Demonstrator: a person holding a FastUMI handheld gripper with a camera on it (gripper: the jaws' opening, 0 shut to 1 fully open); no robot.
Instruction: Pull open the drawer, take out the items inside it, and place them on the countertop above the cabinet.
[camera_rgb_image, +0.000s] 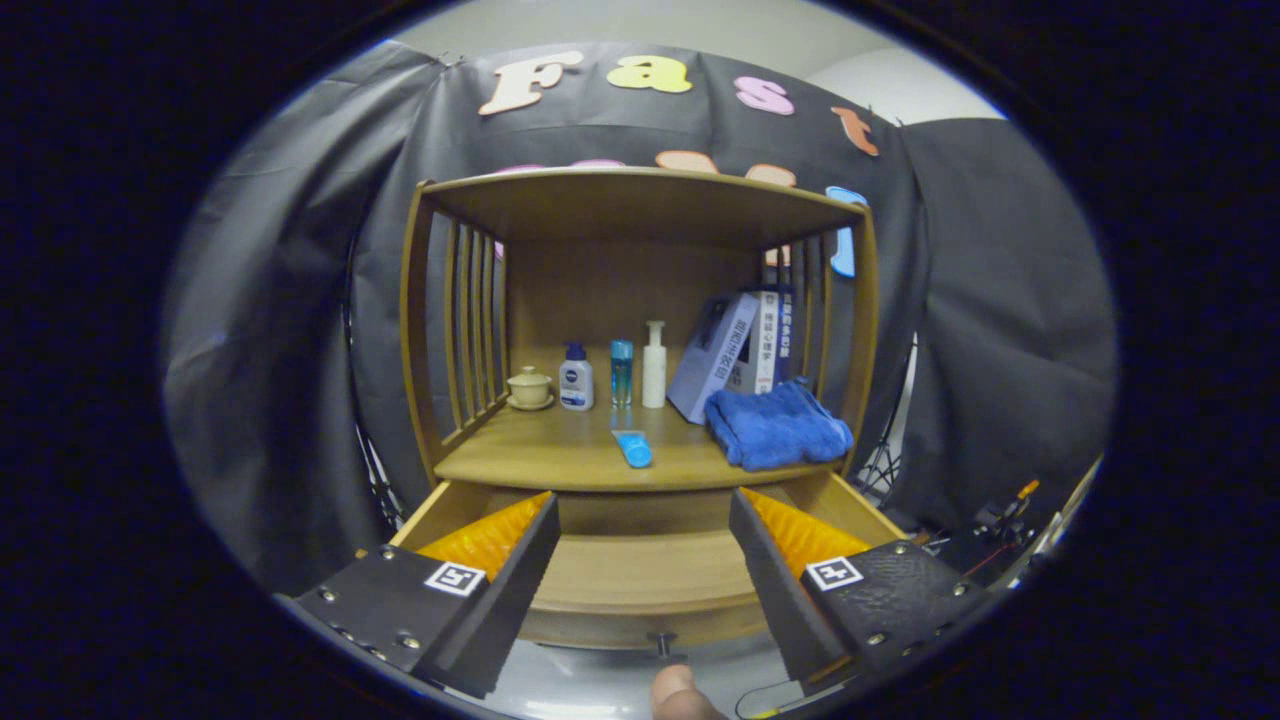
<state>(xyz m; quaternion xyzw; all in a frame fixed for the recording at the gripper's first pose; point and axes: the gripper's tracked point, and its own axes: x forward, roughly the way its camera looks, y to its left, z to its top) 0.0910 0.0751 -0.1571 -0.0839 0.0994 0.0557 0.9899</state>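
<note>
The wooden cabinet's drawer stands pulled open right under my gripper, and the part of its bottom that shows between the fingers is bare wood. Its small knob points toward me, with a fingertip just below it. My fingers are spread wide apart over the drawer, with nothing between them. On the countertop above lie a small blue tube near the front edge and a folded blue towel at the right.
At the back of the countertop stand a lidded cream cup, three small bottles and leaning books. Slatted sides and a top shelf enclose the space. Cables and stands sit at the right of the cabinet.
</note>
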